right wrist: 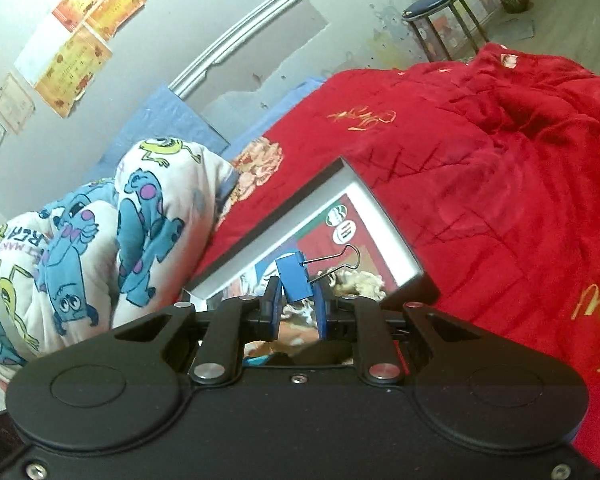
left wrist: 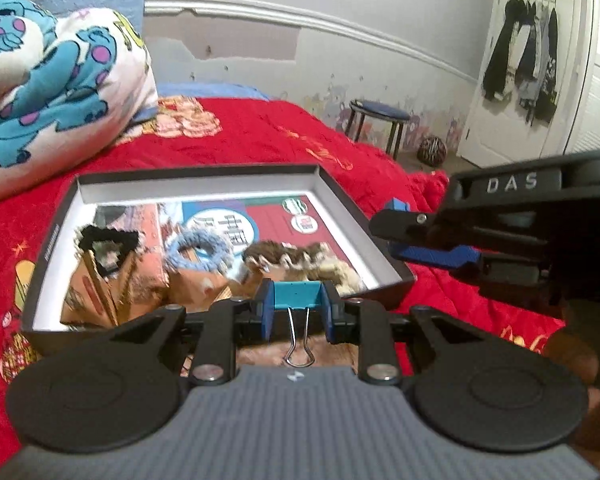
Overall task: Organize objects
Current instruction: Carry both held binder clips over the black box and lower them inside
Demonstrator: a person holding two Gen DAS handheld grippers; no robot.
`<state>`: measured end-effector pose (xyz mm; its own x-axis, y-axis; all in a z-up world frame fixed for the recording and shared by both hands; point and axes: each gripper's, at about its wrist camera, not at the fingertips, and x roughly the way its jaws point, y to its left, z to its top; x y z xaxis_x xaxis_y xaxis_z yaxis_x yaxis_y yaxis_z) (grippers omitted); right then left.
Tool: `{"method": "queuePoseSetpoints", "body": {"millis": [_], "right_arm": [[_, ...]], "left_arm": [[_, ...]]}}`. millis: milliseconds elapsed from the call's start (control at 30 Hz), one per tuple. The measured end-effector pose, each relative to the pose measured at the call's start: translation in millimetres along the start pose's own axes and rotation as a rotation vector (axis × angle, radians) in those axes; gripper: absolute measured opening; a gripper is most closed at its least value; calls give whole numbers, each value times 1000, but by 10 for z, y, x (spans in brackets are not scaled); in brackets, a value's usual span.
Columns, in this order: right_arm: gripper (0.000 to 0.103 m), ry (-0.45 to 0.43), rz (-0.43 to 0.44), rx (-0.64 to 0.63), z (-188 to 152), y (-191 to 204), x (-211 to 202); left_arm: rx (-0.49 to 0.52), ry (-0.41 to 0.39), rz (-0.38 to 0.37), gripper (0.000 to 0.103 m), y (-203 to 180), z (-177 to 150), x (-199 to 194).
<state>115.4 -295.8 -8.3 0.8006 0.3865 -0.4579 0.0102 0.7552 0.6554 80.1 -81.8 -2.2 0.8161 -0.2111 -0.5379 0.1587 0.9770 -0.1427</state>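
two binder clips: one teal [left wrist: 296, 295], one blue [right wrist: 296, 280]; three knitted hair ties in the box [left wrist: 204, 186]: one black [left wrist: 109, 245], one light blue [left wrist: 198, 250], one brown and cream [left wrist: 300, 262]; one shallow box on the red bedcover [left wrist: 260, 136]; one stool [left wrist: 378, 120]; one patterned quilt [left wrist: 52, 72]

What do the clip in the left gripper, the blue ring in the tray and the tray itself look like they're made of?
Clip: painted metal body, probably, with shiny bare wire handles. Blue ring: fuzzy yarn or crochet, judging by its soft nubbly edge. Tray: looks like matte grey cardboard, with thin folded walls and a printed sheet inside.
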Motion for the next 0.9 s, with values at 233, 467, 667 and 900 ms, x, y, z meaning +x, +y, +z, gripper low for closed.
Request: {"method": "queuePoseSetpoints", "body": {"millis": [233,467,667,900], "right_arm": [[17,-24,40,-6,61,60,97],[17,-32,77,-19,166,160,234],[17,-24,89,-45,262,243,311],[17,-13,82,-76,351,303,447]], "left_arm": [[-20,-58,24,28,159,115,-57],[-29,-99,53,28,348,318,-37],[-31,-114,110,28,490,544,40],[-122,-99,99,28,722,718,160]]}}
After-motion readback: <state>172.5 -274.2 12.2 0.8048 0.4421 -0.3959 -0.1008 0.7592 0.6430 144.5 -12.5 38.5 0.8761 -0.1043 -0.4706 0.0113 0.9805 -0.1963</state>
